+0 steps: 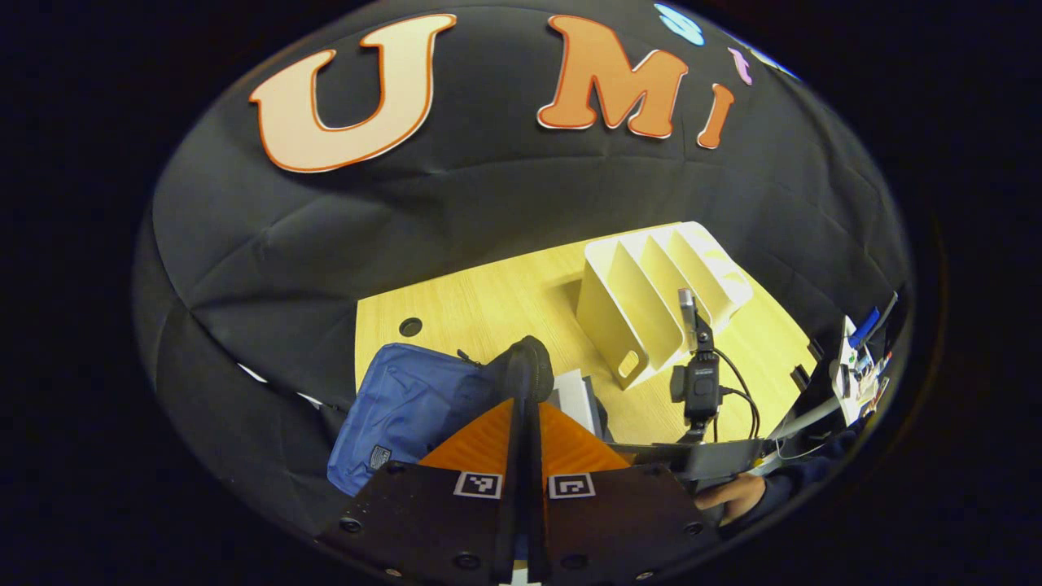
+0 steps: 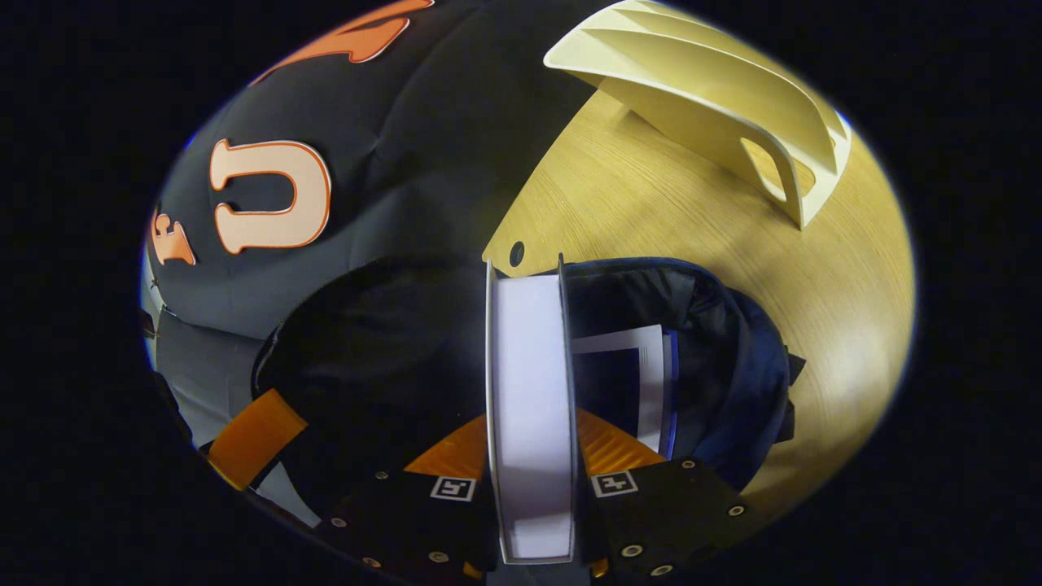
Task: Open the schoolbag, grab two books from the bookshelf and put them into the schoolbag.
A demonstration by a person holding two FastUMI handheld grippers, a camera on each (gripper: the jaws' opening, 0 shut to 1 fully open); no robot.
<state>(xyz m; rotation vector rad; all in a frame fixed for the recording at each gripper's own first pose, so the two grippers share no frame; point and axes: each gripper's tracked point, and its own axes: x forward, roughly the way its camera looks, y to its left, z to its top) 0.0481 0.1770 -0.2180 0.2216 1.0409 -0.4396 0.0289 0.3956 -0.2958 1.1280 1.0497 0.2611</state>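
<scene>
Right fingers (image 2: 531, 456) clamping book (image 2: 529, 407) over open schoolbag (image 2: 733, 366), left fingers (image 1: 521, 456) pinching schoolbag's rim.

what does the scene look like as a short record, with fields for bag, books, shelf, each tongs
bag: blue fabric schoolbag, open, on the light wooden table
books: white-paged book edge-on over the bag's opening; another white-edged book already inside
shelf: cream plastic slotted bookshelf, slots look empty
left tongs: shut on the bag's dark flap
right tongs: shut on the white-paged book
</scene>
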